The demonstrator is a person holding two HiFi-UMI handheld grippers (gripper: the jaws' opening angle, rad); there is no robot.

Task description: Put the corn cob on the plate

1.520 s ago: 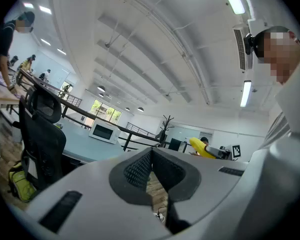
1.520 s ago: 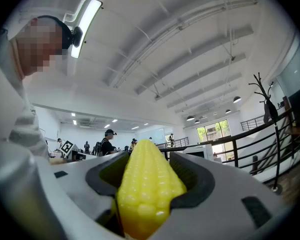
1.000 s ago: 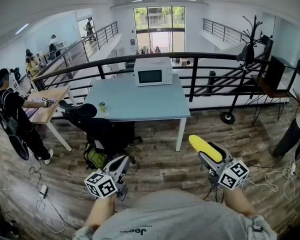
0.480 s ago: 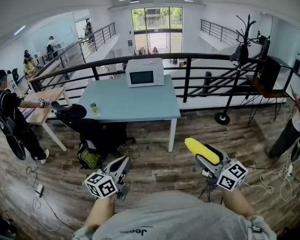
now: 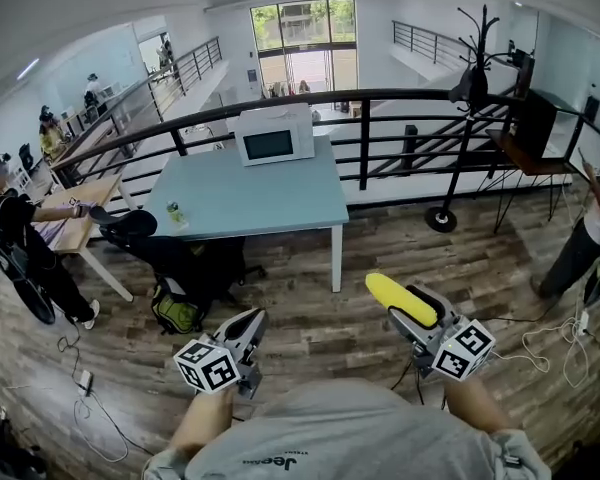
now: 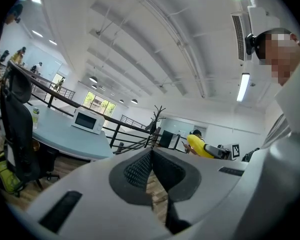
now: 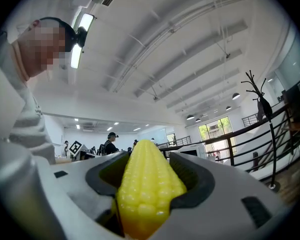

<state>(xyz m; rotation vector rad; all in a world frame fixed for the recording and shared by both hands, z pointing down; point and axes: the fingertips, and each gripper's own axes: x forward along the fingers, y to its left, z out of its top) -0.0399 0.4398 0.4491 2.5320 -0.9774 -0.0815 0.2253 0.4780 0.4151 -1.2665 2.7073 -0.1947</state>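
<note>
A yellow corn cob (image 5: 401, 299) sticks out of my right gripper (image 5: 420, 313), whose jaws are shut on it; in the right gripper view the corn cob (image 7: 146, 191) fills the gap between the grey pads, tip pointing away. My left gripper (image 5: 248, 328) is held at the lower left over the wooden floor, jaws closed together with nothing between them; the left gripper (image 6: 151, 156) shows its pads meeting at the tip. Both grippers point level toward the blue table (image 5: 280, 208). No plate is visible in any view.
A white microwave (image 5: 271, 135) and a small bottle (image 5: 174, 213) stand on the blue table. A black office chair (image 5: 185, 258) and a green bag (image 5: 178, 313) sit left of it. A black railing (image 5: 420, 128) runs behind. A coat rack (image 5: 468, 88) stands right. People stand at left and right edges.
The table and microwave have shifted left and lie a little nearer in the head view. Both grippers have stayed low in the frame, the corn still held in the right one.
</note>
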